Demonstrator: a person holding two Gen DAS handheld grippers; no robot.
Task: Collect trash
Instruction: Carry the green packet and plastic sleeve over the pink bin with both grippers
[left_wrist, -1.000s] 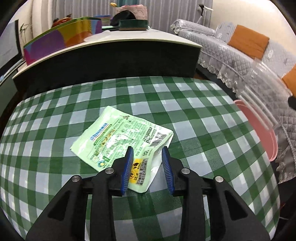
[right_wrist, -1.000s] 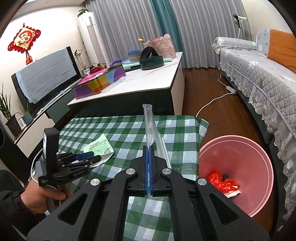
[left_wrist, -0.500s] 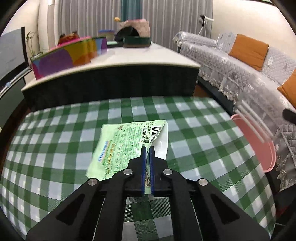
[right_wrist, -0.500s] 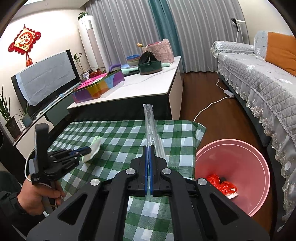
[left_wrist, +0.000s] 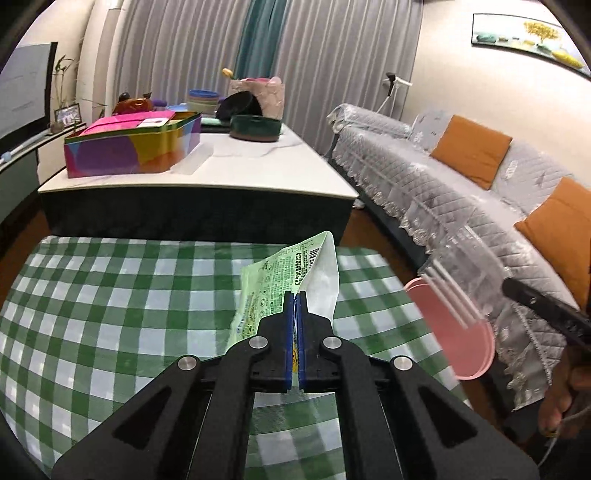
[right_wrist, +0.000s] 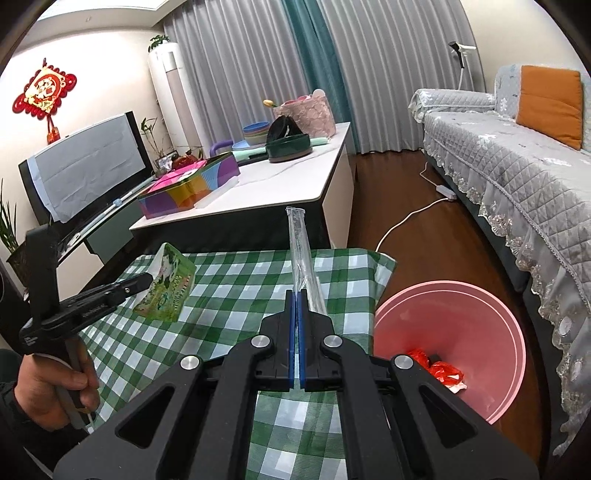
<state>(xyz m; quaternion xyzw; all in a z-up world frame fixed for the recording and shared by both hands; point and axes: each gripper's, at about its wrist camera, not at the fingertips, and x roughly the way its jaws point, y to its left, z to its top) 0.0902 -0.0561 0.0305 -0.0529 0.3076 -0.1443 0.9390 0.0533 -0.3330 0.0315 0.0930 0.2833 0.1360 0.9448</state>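
Note:
My left gripper (left_wrist: 295, 295) is shut on a light green printed wrapper (left_wrist: 280, 277) and holds it up above the green checked tablecloth (left_wrist: 110, 314). The right wrist view also shows that wrapper (right_wrist: 168, 288) hanging from the left gripper (right_wrist: 149, 282). My right gripper (right_wrist: 296, 293) is shut on a long clear plastic sleeve (right_wrist: 301, 251) that sticks up and forward over the cloth. The sleeve shows blurred in the left wrist view (left_wrist: 454, 288). A pink bin (right_wrist: 491, 332) stands on the floor right of the table, with red wrappers (right_wrist: 436, 367) inside.
A white-topped coffee table (right_wrist: 280, 184) stands beyond the cloth with a colourful tin (right_wrist: 184, 188), dark bowl (right_wrist: 290, 147) and other items. A grey-covered sofa (right_wrist: 517, 166) with orange cushions runs along the right. A white cable (right_wrist: 410, 218) lies on the wood floor.
My left gripper closed on the green wrapper and lifted it off the cloth. My right gripper kept its hold on the clear sleeve and shifted slightly.

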